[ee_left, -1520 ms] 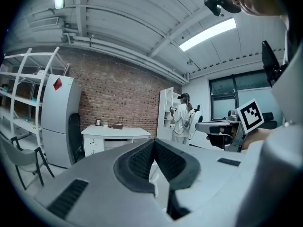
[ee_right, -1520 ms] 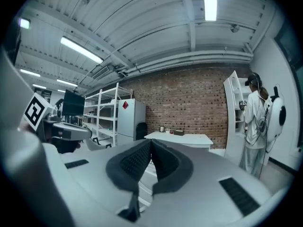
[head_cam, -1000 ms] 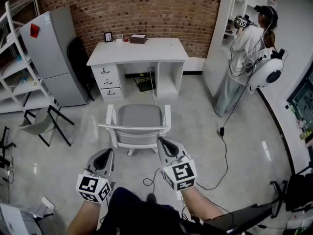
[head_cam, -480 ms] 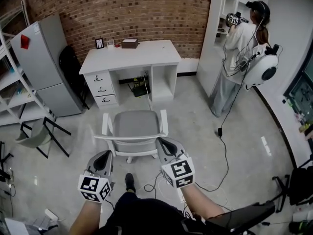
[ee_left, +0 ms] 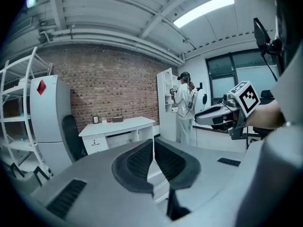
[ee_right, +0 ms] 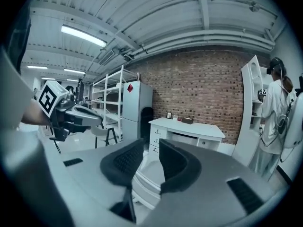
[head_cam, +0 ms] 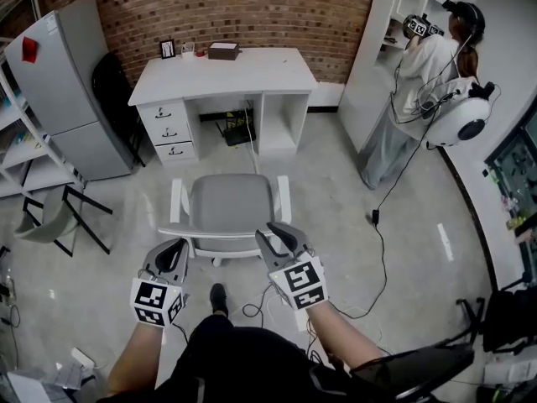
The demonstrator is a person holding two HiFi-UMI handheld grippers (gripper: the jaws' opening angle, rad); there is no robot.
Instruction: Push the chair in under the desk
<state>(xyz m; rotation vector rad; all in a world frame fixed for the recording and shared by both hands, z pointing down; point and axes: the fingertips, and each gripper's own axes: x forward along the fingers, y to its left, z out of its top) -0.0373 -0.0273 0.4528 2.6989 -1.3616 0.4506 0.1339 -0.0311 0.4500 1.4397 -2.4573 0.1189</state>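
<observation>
Chair (head_cam: 231, 204) stands out on the floor, well apart from the desk (head_cam: 222, 64), seat facing the knee opening. Left gripper (head_cam: 174, 253) sits just behind the chair back's left end, jaws pressed together, nothing between them. Right gripper (head_cam: 279, 235) is at the right end, jaws opening, pads not pressing on the chair.

You worked under bright, even ceiling light. One tube lamp (ee_left: 203, 8) glared in the left gripper view and another (ee_right: 83, 36) in the right gripper view. The floor (head_cam: 419, 183) carried pale glints, and the shadow under the chair (head_cam: 232, 204) was faint. Both gripper views bowed hard and went dark at the corners, with nearby parts soft and the brick wall (ee_right: 203, 86) sharp.
</observation>
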